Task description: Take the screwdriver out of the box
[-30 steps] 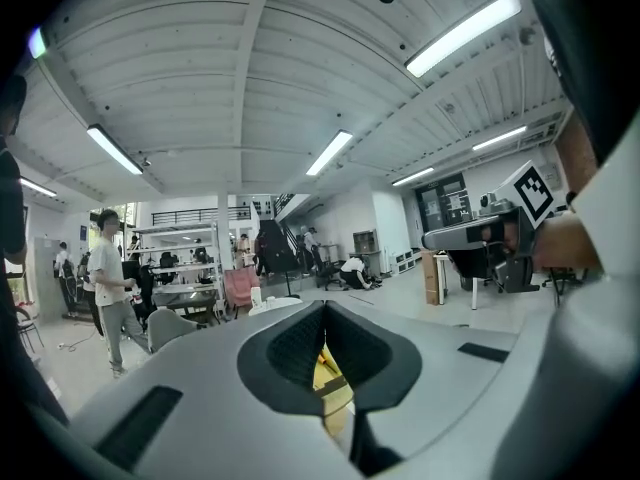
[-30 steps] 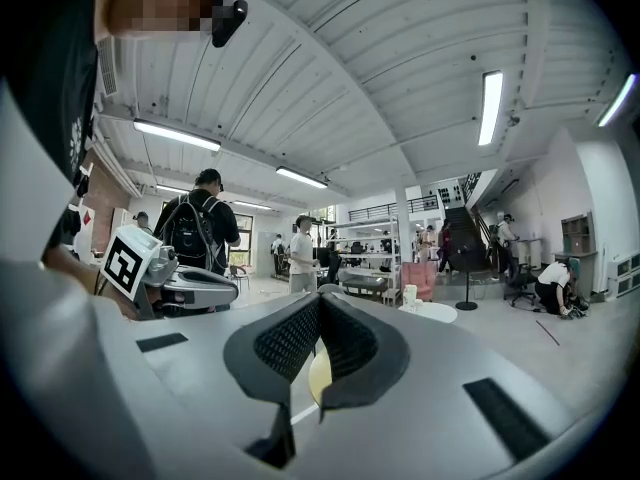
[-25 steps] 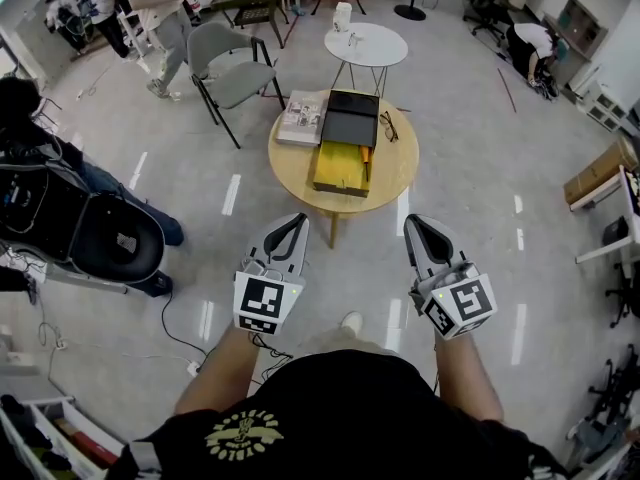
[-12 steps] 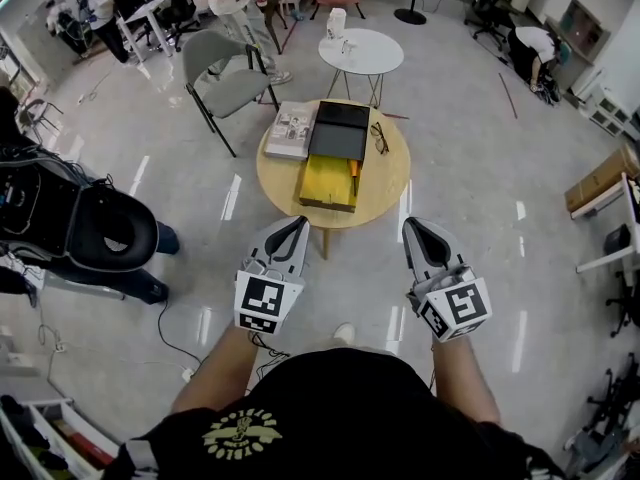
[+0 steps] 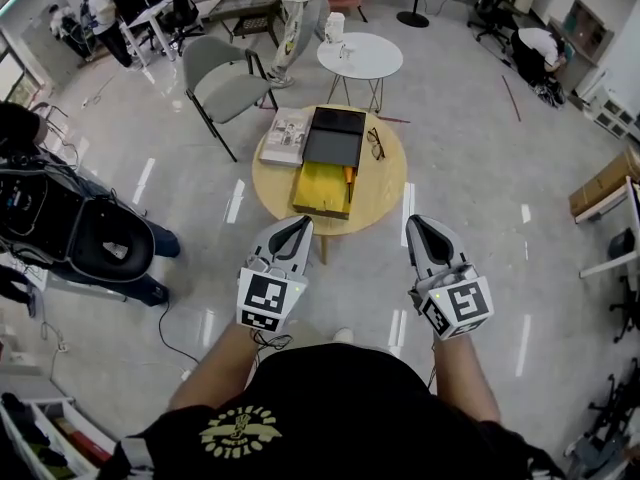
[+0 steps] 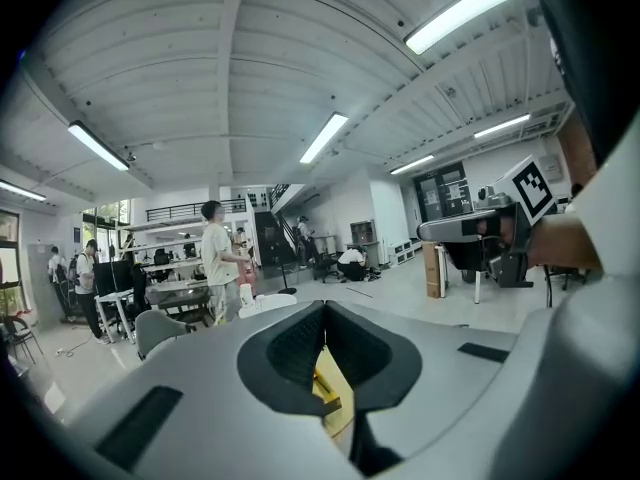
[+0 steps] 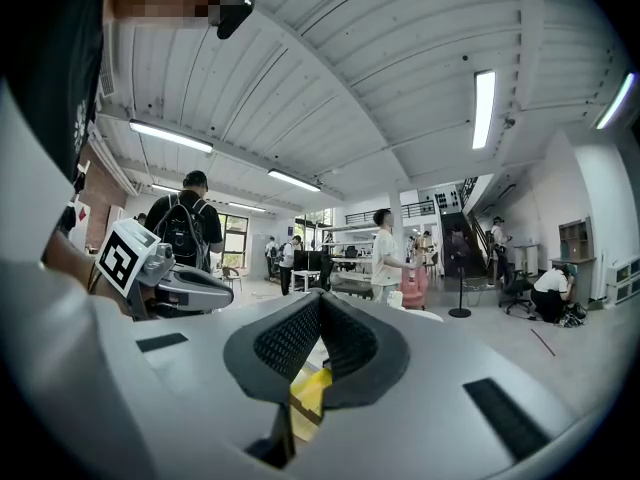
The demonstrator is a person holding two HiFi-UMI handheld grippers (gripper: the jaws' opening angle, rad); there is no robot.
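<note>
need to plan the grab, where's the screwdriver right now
In the head view, the screwdriver lies along the right side of the open yellow box on the round wooden table, with the glasses just beyond it.

No legible words, brands or numbers anywhere. Only black-and-white square code markers, without letters, on the left marker cube (image 5: 265, 301) and the right marker cube (image 5: 457, 305). Yellow emblem (image 5: 240, 433) on near black shirt too small to read, likewise pale book cover (image 5: 284, 138) on far round wooden counter (image 5: 385, 193).
</note>
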